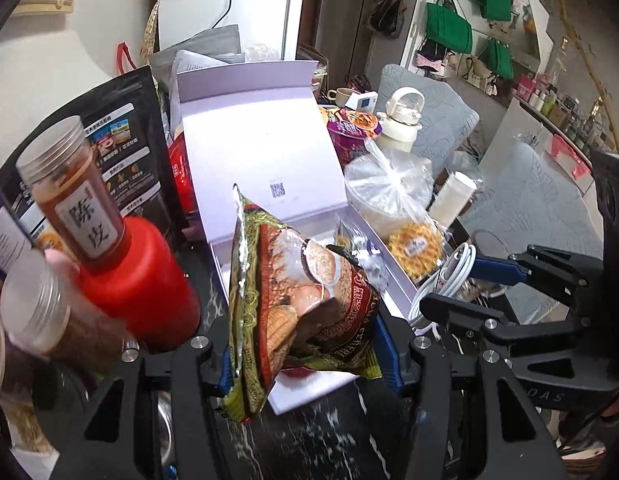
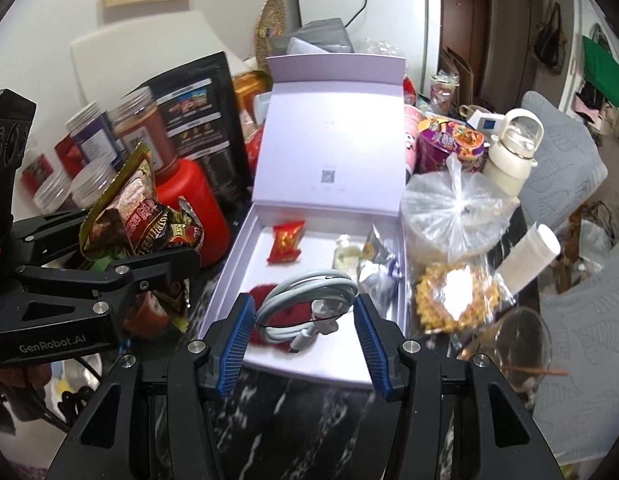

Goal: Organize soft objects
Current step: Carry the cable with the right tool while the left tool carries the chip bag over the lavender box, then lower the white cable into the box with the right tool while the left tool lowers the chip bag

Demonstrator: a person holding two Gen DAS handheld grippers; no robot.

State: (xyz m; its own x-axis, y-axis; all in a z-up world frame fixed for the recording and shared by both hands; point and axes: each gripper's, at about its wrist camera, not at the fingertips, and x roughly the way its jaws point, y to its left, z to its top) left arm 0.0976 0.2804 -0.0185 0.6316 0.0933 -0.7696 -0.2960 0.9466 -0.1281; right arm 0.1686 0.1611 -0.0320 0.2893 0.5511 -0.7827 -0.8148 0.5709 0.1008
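Left wrist view: left tool (image 1: 305, 364) pinches crinkled foil snack packet (image 1: 297, 292) above open white box (image 2: 321, 148), right tool (image 2: 305, 332) clamps coiled white cable (image 2: 309, 300); loose packet could slip onto dark marble counter (image 2: 309, 432).

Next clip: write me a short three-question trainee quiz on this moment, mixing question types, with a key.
1. True or false: the left gripper is shut on a snack bag.
2. What does the right gripper hold between its fingers?
A. a red packet
B. a coiled white cable
C. a glass
3. Fill in: the lid of the white box stands ____.

Key
1. True; the bag is pinched between the fingers.
2. B; the red packet lies inside the box.
3. Open, tilted back behind the tray.
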